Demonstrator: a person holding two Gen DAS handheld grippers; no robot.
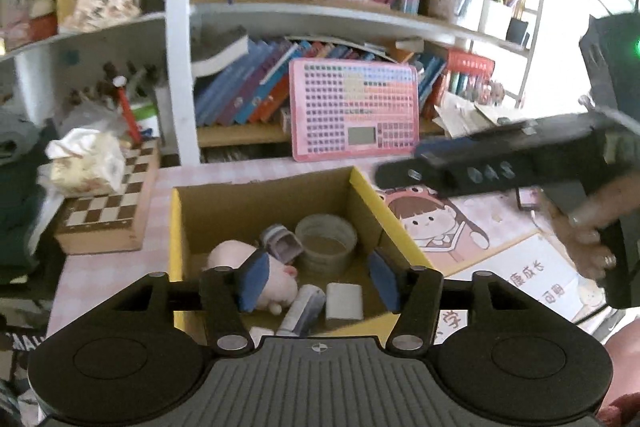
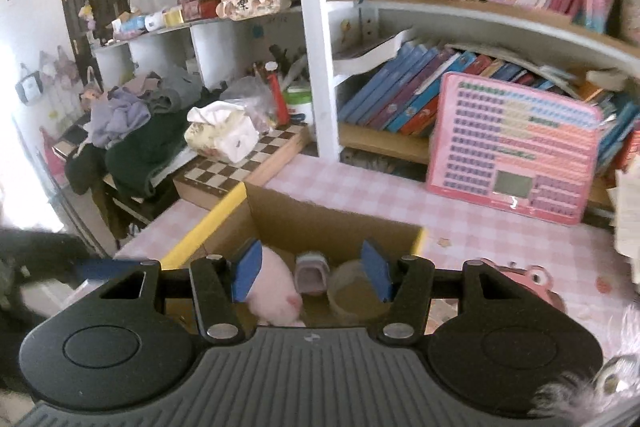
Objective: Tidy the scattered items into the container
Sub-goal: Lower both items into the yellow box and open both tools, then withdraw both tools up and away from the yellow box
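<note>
An open cardboard box (image 1: 362,197) with yellow flap edges sits on the pink checked desk; it also shows in the right wrist view (image 2: 328,223). Inside lie a pink plush pig (image 1: 230,255) (image 2: 276,287), a grey tape roll (image 1: 326,243) (image 2: 352,291), a small purple-grey stapler-like item (image 1: 280,243) (image 2: 312,273), a white block (image 1: 344,301) and a white-blue tube (image 1: 306,307). My left gripper (image 1: 318,279) is open and empty above the box's near side. My right gripper (image 2: 311,275) is open and empty above the box; it also shows in the left wrist view (image 1: 400,173).
A pink toy keyboard tablet (image 1: 354,109) (image 2: 512,147) leans on the bookshelf behind the box. A chessboard box (image 1: 110,203) (image 2: 248,163) with a tissue pack (image 1: 86,163) (image 2: 222,135) on it stands to the left. Cartoon paper sheets (image 1: 460,227) lie right of the box.
</note>
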